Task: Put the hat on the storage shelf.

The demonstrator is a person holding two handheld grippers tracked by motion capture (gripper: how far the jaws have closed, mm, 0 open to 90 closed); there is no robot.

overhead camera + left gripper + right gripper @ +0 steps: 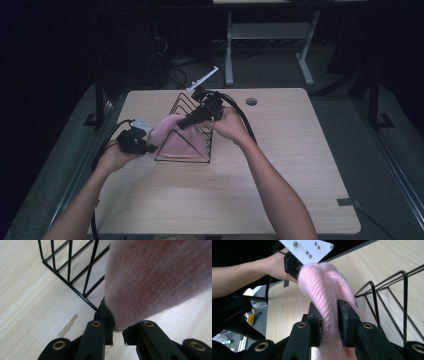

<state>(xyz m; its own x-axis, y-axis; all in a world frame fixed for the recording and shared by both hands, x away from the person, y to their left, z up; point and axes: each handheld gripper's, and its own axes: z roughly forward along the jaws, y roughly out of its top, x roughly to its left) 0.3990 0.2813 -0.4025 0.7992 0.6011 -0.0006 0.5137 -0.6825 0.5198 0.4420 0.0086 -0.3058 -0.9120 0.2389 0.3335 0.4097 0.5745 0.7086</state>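
So the pink knit cloth [176,137] hangs between both grippers, over the left end of the black wire rack [192,112] near the table's [280,165] back-left. Left gripper [148,148] is clamped on one end of the cloth, its jaws nearly together with fabric pinched between the pads, low by the rack's front-left corner and just above the wood. Right gripper [181,125] is clamped on the other part, cloth bunched thick between its jaws, which have just been opening a little though the pads still press the knit. Rack is thin bent wire, triangular frames in a row, open slots. Cloth is soft, fuzzy, ribbed. Table is pale wood grain, with a grommet hole [251,101] at the back. Lots of free tabletop right and front; left gripper sits close to the table's left edge.
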